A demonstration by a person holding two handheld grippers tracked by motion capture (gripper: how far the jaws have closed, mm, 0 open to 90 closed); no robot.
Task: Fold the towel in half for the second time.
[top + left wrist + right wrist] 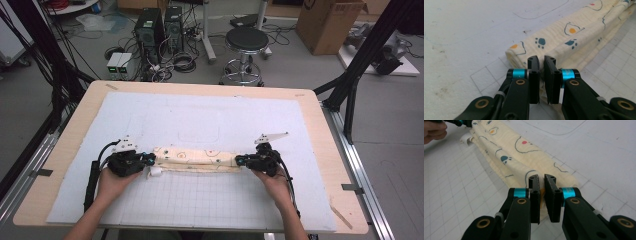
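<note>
Long folded strip of cream muslin cloth with paw prints (pixel 195 159) lying near the front middle of the white gridded table mat (pixel 200 200). Left gripper (pixel 149 159) clamped on cloth's left end, right gripper (pixel 239 161) on its right end. Lift both ends together, level, with even tension; avoid sagging or unfolding.

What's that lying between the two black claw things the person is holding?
A folded cream cloth with paw prints stretches from the left gripper to the right gripper in the high view; each gripper clamps one end.
</note>
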